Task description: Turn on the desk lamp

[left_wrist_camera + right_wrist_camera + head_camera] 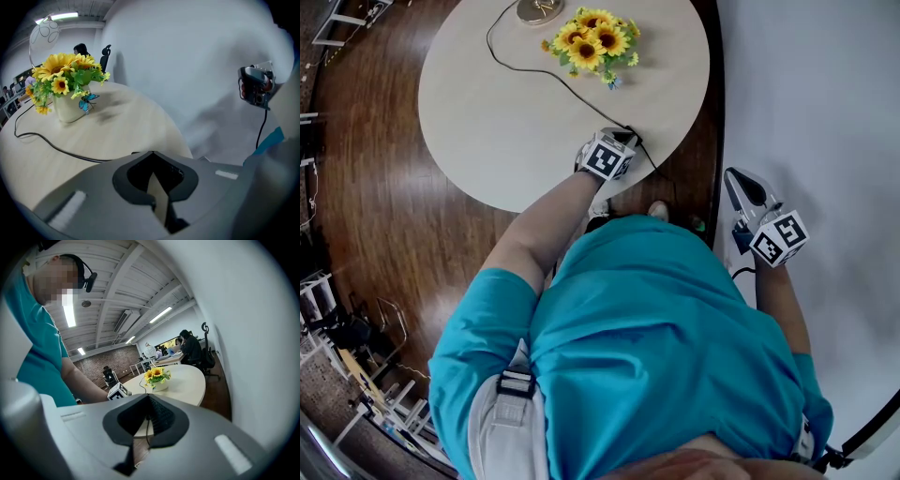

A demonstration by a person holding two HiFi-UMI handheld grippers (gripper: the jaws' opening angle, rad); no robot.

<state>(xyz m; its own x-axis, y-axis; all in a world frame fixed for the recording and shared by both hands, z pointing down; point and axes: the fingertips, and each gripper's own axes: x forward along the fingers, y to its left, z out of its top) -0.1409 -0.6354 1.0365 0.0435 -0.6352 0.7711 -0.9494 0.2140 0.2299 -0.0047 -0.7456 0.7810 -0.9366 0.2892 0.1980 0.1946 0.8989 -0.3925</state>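
Observation:
The desk lamp's round brass base (539,9) stands at the far edge of the round beige table (487,122). Its pale globe shade (45,32) rises behind the flowers in the left gripper view. A black cord (546,77) runs from the base across the table and past the near edge. My left gripper (623,138) hovers over the near edge right by that cord (56,147), its jaws shut with nothing between them. My right gripper (733,176) hangs off the table beside the white wall, shut and empty.
A white pot of sunflowers (592,42) stands between the lamp base and my left gripper, close to the cord. A white wall (825,112) runs along the right. Dark wood floor (375,187) surrounds the table. Desks and seated people show far off in the right gripper view.

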